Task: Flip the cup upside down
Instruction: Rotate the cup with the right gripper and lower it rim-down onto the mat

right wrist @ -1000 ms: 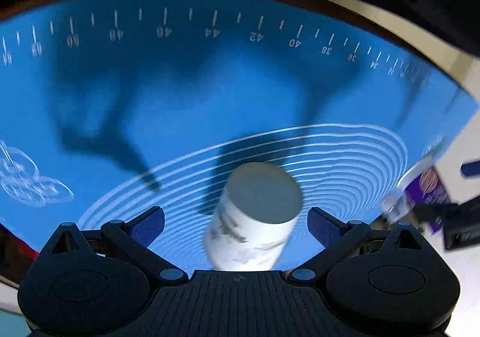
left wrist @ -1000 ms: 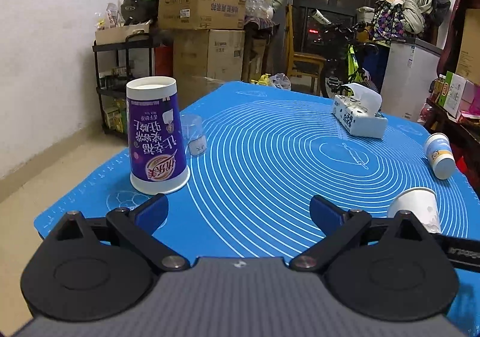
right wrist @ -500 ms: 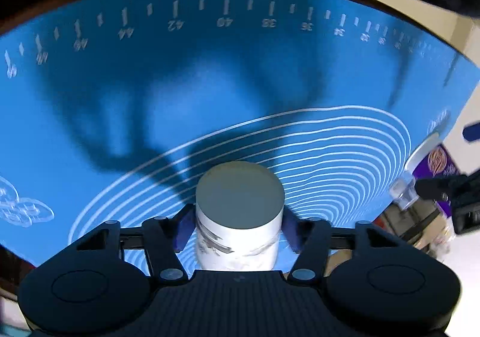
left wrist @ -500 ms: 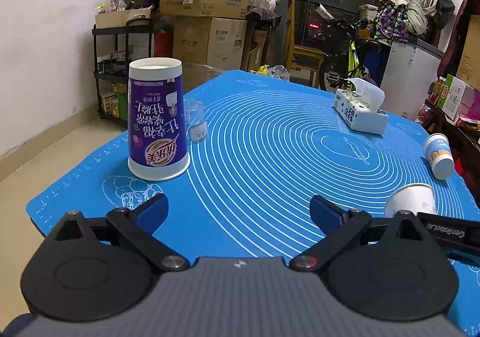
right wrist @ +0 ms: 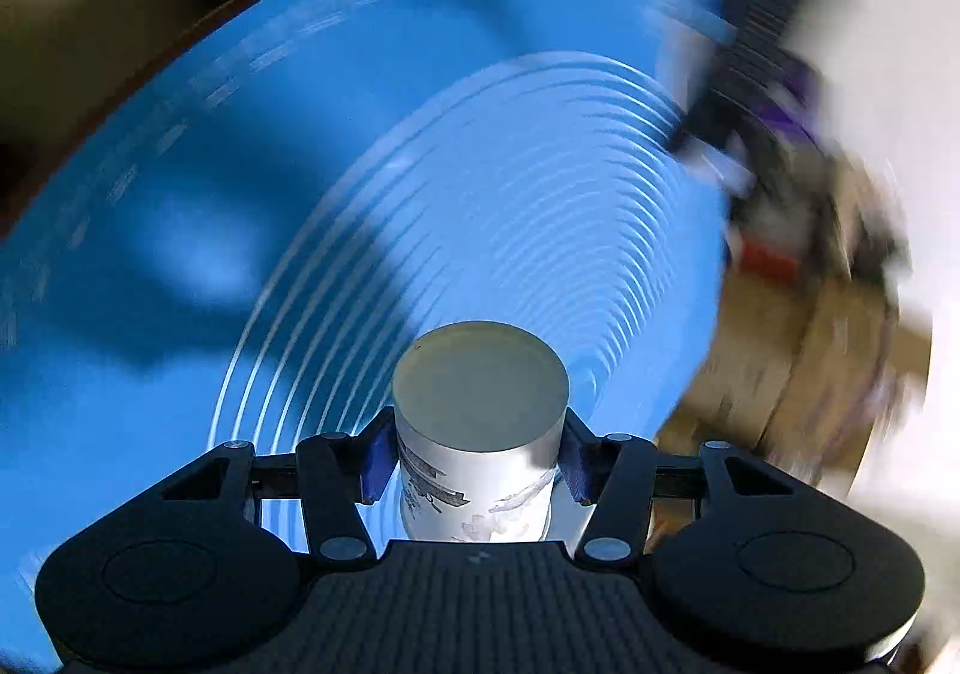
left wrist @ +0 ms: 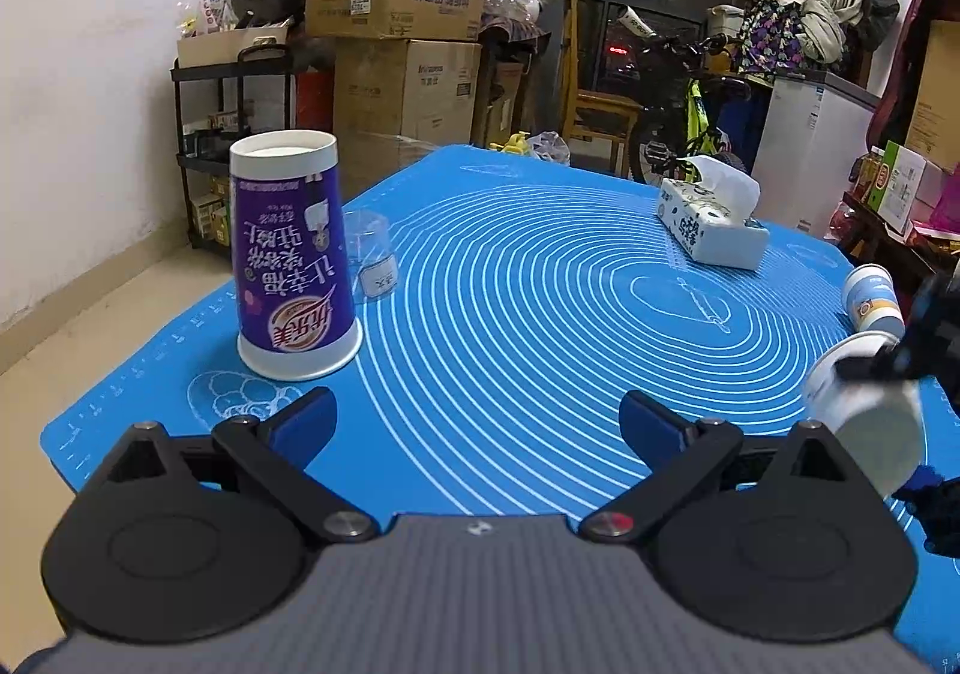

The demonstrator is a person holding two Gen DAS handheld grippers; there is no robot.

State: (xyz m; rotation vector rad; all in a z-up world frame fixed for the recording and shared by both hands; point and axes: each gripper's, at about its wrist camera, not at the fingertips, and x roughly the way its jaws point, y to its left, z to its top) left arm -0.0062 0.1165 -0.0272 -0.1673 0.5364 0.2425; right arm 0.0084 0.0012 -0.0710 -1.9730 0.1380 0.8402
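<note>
Presently the right gripper is clamped on the cup, its blue pads pressed against opposite sides of the white paper wall. The cup's flat round base faces away from the camera, beyond the fingertips; its printed side runs back between the fingers toward the gripper body. It is held clear above the mat, a smooth blue sheet printed with thin white concentric rings. Everything past the mat in the right wrist view is motion-blurred.

From the left wrist view the same cup shows at far right, tilted, pale base toward the camera, with dark gripper parts across it.

The left gripper stands wide apart, holding nothing, low over the mat's near edge. Ahead and to its left an inverted purple cup, tapered and glossy, stands on its white rim. Ahead right lies a tissue box, and a small cup lies on its side.
</note>
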